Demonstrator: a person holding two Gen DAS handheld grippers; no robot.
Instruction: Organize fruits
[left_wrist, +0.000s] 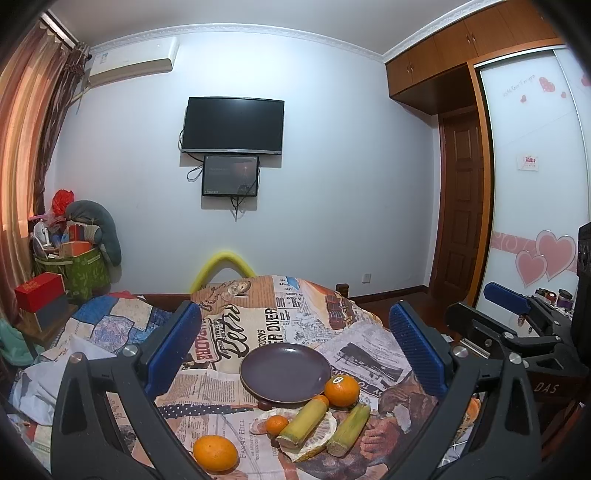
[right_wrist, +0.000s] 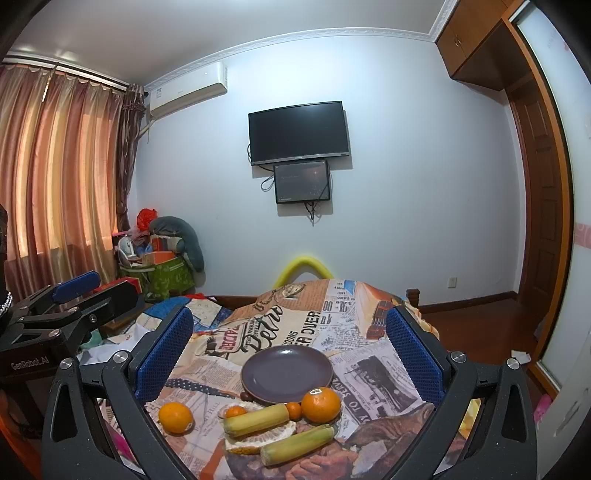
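Hovering with jaws spread wide and empty, the left gripper (left_wrist: 295, 347) and right gripper (right_wrist: 288, 350) face fruit crowded near the surface's front edge: two cane pieces (right_wrist: 297, 445), peel (right_wrist: 258, 439), oranges (right_wrist: 320, 404). Beyond sits the bare plate (right_wrist: 287, 373). Round oranges may roll off the draped cloth (right_wrist: 295, 321) if nudged.

Purple plate (right_wrist: 286, 373); oranges (right_wrist: 320, 404) orange; yellow-green cane pieces (right_wrist: 256, 419); newspaper-print cloth (right_wrist: 354, 369) (tan, white); blue-padded tongs (right_wrist: 288, 354).
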